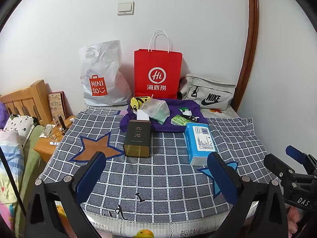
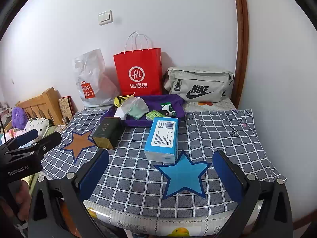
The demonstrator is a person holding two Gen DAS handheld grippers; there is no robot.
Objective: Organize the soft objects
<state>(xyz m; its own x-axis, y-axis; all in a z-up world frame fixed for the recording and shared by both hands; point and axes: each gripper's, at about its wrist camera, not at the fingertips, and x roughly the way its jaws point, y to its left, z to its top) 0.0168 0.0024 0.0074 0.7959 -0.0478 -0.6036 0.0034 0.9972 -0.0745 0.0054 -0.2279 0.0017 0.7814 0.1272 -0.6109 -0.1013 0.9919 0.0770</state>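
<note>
Both tools, left (image 1: 156, 175) and right (image 2: 161, 171), gape empty, tissue pack (image 2: 162, 138) just ahead.

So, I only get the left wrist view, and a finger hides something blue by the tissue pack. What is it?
Observer: A blue star printed on the cloth, just in front of the tissue pack. Nothing lies on it.
Operator: And the black thing at my right edge?
Observer: That's the right gripper. Its own view shows its fingers wide apart and empty.
Operator: What holds my gripper up?
Observer: A hand around the handle of the left gripper.
</note>
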